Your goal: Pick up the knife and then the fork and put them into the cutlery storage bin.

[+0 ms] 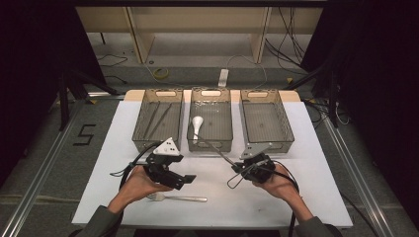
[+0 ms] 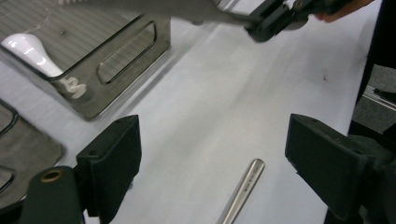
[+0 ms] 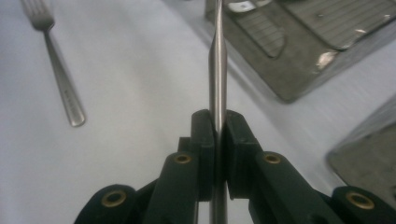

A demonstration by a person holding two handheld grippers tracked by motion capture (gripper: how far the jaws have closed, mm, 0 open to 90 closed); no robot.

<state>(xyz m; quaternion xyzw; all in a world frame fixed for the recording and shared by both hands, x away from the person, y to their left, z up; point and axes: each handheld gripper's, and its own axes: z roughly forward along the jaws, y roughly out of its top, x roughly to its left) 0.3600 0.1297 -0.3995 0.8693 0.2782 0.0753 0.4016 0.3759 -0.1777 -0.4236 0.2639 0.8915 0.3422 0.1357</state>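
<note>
A metal fork [image 1: 175, 198] lies on the white table [image 1: 296, 197] near the front, just below my left gripper [image 1: 185, 178]. In the left gripper view the left gripper [image 2: 215, 158] stands open above the fork's handle [image 2: 240, 191], with nothing between its jaws. My right gripper [image 1: 237, 170] is shut on the handle of a slim metal utensil [image 1: 217, 150], which points at the middle tray [image 1: 210, 144]. In the right gripper view the utensil [image 3: 218, 60] runs straight up from the right gripper [image 3: 218, 126]; its head is out of sight. A white spoon [image 1: 196, 126] lies in the middle tray.
Three grey mesh trays stand in a row at the back of the table. The left tray [image 1: 148, 144] holds thin dark sticks, and the right tray [image 1: 269, 144] has a bare floor. Cables trail from both grippers. Beyond the table edges lies floor with cables.
</note>
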